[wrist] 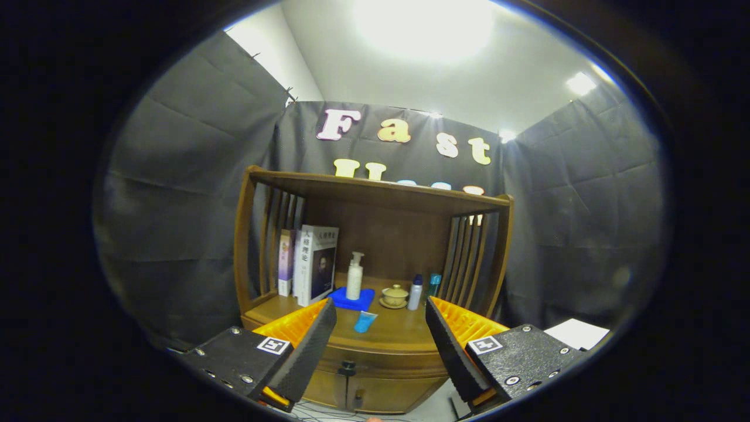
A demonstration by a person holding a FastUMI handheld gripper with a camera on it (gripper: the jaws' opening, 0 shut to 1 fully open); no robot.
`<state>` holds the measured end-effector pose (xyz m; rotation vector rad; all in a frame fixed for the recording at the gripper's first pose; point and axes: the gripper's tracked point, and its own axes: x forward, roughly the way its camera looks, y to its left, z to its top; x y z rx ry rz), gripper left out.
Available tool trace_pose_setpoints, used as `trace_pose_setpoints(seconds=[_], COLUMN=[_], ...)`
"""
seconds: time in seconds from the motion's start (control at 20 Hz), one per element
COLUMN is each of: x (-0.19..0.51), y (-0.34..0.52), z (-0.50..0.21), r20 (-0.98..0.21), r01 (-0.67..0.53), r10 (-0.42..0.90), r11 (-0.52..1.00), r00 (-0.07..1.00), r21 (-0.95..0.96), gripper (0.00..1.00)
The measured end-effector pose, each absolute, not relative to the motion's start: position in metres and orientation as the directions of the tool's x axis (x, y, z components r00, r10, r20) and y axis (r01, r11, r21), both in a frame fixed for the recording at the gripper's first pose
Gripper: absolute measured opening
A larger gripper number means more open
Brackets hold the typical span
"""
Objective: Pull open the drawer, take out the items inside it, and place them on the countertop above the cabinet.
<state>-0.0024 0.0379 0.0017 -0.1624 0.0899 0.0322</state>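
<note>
The claw (381, 346) hangs wide open, holding nothing. The drawer (375, 358) sits shut, straight ahead and slightly below, its knob (347, 368) between the fingers, nearer the left one.

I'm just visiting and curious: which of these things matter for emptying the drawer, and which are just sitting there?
For the job:
drawer, shut
drawer knob
countertop
gripper, fingers open, holding nothing

Just lying about:
books
pump bottle
blue tube
lidded cup
</note>
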Motion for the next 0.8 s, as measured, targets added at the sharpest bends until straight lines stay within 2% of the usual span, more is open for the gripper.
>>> trace_pose_setpoints(seconds=[0.15,0.3,0.8], x=[-0.01,-0.014,-0.013], y=[0.048,0.036,-0.002], z=[0.009,0.01,0.02], r20=[-0.078,-0.082,-0.048], r01=[-0.049,-0.009,0.049], r10=[0.038,-0.008,-0.059], r11=[0.987,0.978,0.982], r00=[0.996,0.997,0.997], r21=[-0.155,-0.207,-0.18], gripper=[0.95,0.95,0.95])
